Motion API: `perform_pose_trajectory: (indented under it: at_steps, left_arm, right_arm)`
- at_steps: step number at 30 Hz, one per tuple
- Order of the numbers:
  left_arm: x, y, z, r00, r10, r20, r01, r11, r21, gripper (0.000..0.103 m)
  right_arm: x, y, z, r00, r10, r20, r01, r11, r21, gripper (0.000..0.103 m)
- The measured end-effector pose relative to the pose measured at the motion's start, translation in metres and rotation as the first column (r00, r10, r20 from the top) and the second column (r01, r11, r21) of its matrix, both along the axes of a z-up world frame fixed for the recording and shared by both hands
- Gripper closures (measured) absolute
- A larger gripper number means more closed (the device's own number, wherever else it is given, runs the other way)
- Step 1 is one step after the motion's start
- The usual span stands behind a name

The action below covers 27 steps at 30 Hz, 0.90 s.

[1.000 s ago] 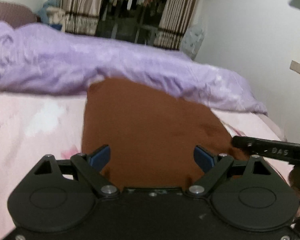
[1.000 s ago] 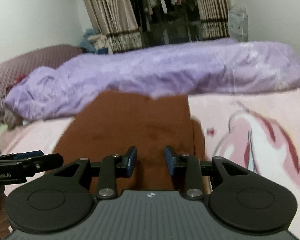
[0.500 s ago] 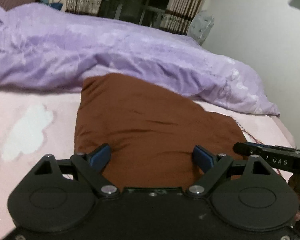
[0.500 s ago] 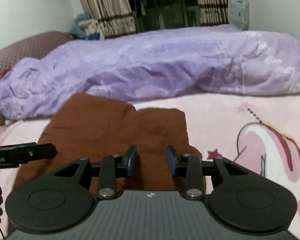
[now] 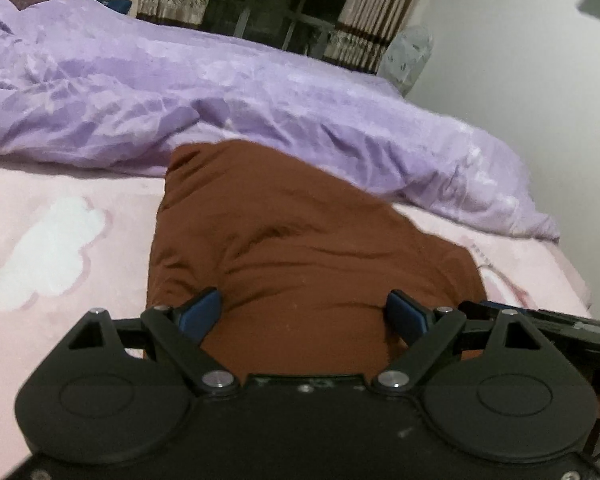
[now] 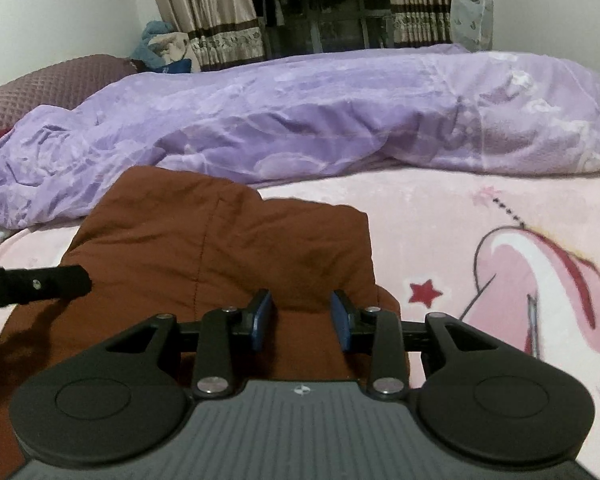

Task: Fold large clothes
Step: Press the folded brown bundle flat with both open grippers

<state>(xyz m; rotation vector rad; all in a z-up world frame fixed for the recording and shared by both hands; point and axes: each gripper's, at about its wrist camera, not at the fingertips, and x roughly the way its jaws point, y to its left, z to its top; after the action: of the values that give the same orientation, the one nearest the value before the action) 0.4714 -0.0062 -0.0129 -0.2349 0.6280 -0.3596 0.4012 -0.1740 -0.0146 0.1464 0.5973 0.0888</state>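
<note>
No words, brand names or numbers can be read in either view. The only mark is a small round white emblem (image 6: 301, 390) on the grey ribbed housing of the right gripper (image 6: 301, 322), too small to make out. The pink bed sheet (image 6: 440, 236) carries a printed red star (image 6: 425, 291), a picture and not a text.

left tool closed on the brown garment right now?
No. The left tool stands wide open, its blue pads far apart above the brown garment, pinching no fabric.
</note>
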Motion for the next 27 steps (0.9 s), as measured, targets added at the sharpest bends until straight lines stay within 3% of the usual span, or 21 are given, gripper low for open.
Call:
perform_pose_trajectory:
  at_steps: [5,10,15,22,27]
  left_arm:
    - [-0.047,0.006,0.022,0.998,-0.011,0.069,0.01,1.0,0.019,0.014]
    - [-0.103,0.003,0.019,0.995,-0.012,0.1,0.007,0.999,0.051,0.014]
    - [-0.14,-0.006,0.001,0.994,-0.011,0.108,0.001,0.996,0.088,0.014]
    - [-0.142,-0.013,-0.024,0.997,-0.033,0.063,0.027,0.995,0.093,0.014]
    - [-0.138,-0.012,-0.032,0.998,-0.034,0.054,0.028,0.994,0.109,0.013]
  right_arm:
    - [-0.039,-0.006,0.034,0.997,0.025,0.068,-0.028,0.999,0.045,0.063]
    - [-0.092,-0.002,0.046,0.992,0.045,0.122,-0.048,0.998,0.029,0.063]
    - [-0.123,0.002,0.034,0.99,0.025,0.138,-0.025,1.0,-0.001,0.063]
    - [-0.122,0.014,0.008,0.995,-0.007,0.104,0.018,0.995,-0.102,0.063]
    - [-0.117,0.007,-0.011,0.996,-0.033,0.085,0.039,0.997,-0.068,0.059]
